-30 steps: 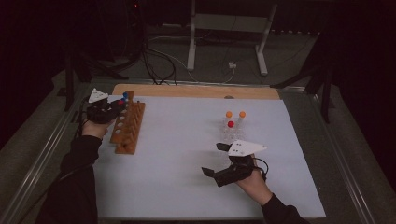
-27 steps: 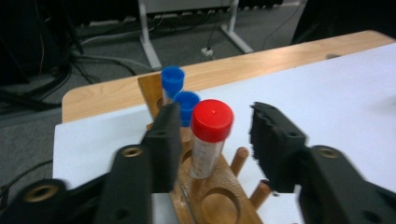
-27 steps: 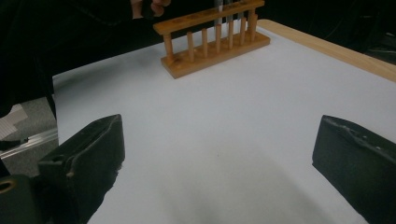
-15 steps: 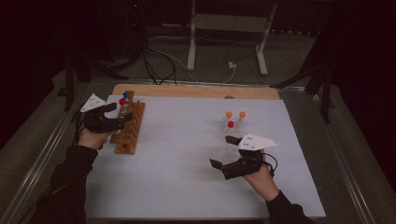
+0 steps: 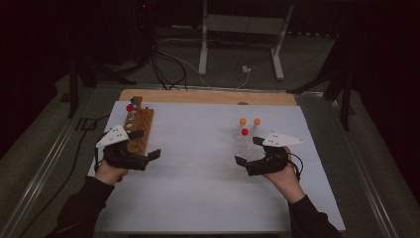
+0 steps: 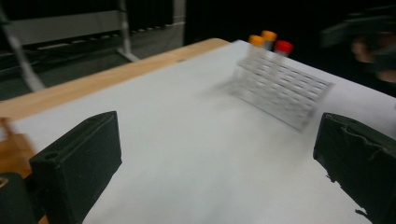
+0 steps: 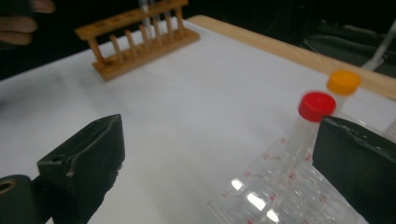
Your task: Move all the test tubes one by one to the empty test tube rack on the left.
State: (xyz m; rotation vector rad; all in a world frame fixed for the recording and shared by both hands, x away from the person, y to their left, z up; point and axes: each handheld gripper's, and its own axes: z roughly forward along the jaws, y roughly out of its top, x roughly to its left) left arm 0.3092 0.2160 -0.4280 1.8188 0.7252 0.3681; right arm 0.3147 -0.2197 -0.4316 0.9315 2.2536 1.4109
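Observation:
A wooden tube rack (image 5: 140, 130) stands at the table's left, with a red-capped tube (image 5: 130, 107) and a blue-capped tube (image 5: 133, 101) at its far end. My left gripper (image 5: 145, 144) is open at the rack's near end, jaws pointing right, holding nothing. On the right, a clear plastic rack (image 5: 243, 145) carries two orange-capped tubes (image 5: 242, 121) and a red-capped tube (image 5: 244, 132). My right gripper (image 5: 248, 150) is open at this rack's near end, jaws pointing left. The right gripper view shows the clear rack (image 7: 280, 186) between the jaws and the red cap (image 7: 317, 106) close by.
A white mat (image 5: 198, 183) covers the table, with a bare wooden strip (image 5: 208, 96) along the far edge. Metal rails run down both sides. Cables and a stand's legs (image 5: 237, 44) lie on the floor behind. The left gripper view looks across open mat at the clear rack (image 6: 280, 88).
My left gripper has drawn back from the wooden rack's far end to its near end. My right gripper has shifted right and forward, up to the clear rack.

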